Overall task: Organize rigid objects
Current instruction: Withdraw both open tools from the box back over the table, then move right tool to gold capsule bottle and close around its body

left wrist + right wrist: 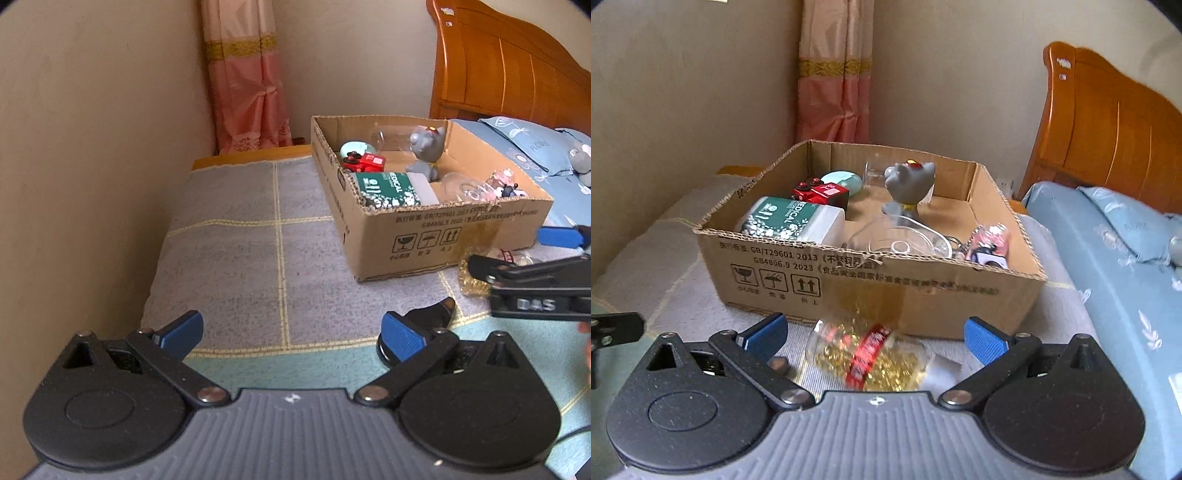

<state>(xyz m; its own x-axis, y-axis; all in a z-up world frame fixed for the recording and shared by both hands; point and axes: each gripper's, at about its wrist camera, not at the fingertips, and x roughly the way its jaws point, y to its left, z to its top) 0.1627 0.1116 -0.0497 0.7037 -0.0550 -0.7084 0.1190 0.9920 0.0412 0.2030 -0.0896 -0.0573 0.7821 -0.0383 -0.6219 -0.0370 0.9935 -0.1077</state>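
Right wrist: jaws of right gripper (874, 338) spread around bag (871, 356); centre it, pinch, lift into box (886, 273). Left gripper (291, 334) spread, idle.

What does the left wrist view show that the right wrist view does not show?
Only the left wrist view: the open left gripper, a black object beside its finger, and the right gripper's arm.
Only the right wrist view: the open right gripper around a bag of gold pieces.
Both: the cardboard box, grey cat figure, red toy car.
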